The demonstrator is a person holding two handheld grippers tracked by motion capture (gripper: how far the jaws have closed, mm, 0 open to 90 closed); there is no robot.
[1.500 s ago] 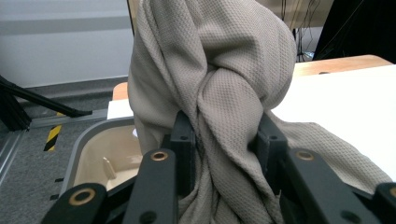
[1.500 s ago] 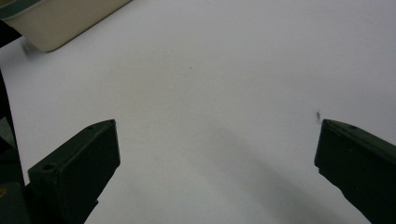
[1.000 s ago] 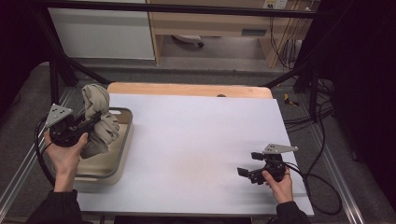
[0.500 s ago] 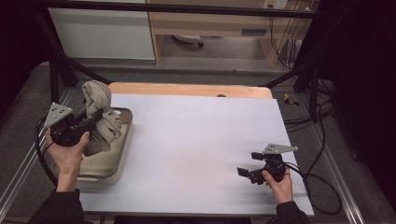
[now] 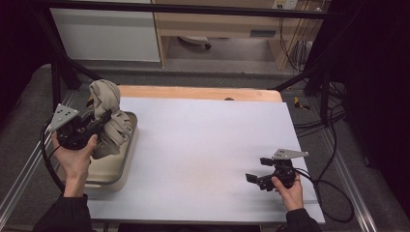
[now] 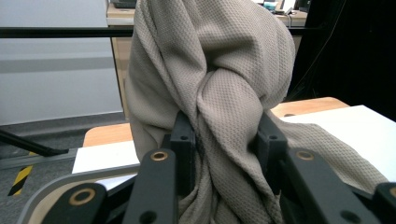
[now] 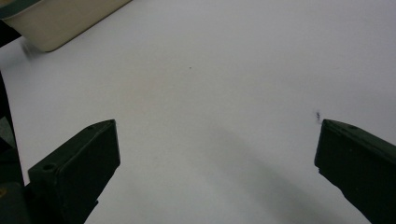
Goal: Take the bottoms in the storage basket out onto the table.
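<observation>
1. Beige waffle-weave cloth, bunched into a twisted bundle, hangs from the left gripper above the cream-coloured plastic tub at the left edge of the white worktop. Its lower folds reach the tub, while its top stands well above the rim.
2. In the left gripper view the two black jaws press on the gathered neck of the cloth from either side, so the grip is firm and closed on the fabric.
3. Compared with a second ago, the bundle looks slightly higher and a little nearer the tub's inner side; the left hand has shifted only slightly. The change is small.
4. My reading: the cloth is being lifted out of the tub, and the lift is at an early stage, since part of the fabric is not yet clear of the rim.
5. The right gripper rests low over the bare worktop at the near right, well apart from the cloth, its jaws spread wide with nothing between them. It has kept its place.
6. It seems ready to take a free corner once the cloth comes across.
</observation>
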